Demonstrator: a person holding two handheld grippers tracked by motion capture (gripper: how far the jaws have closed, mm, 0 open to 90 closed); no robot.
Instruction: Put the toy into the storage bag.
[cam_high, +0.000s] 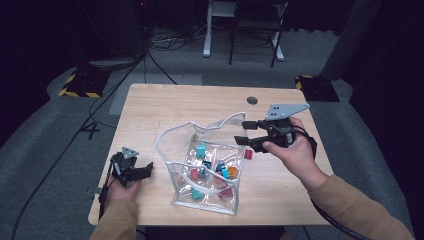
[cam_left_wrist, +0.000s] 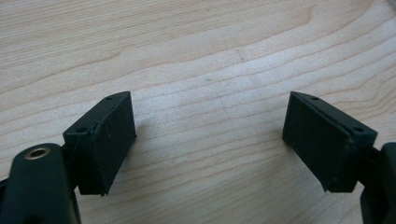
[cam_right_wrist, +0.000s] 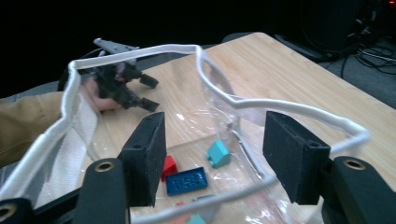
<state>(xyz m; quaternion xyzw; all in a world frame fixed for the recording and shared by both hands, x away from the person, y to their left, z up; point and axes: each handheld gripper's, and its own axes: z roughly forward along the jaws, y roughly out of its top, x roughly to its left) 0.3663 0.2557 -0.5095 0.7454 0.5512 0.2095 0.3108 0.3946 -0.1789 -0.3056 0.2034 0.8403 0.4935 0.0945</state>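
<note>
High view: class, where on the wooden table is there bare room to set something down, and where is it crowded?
The light wooden table is bare along its far strip, from the far left corner to the small grey round grommet, and between the left gripper and the clear plastic bag of coloured blocks. It is crowded around the bag's right rim, where the right gripper hovers.

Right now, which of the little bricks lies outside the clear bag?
The pink brick, which lies on the bare table beside the bag's right wall, just under the right gripper. The teal, red, blue and orange ones all sit inside the bag.
</note>
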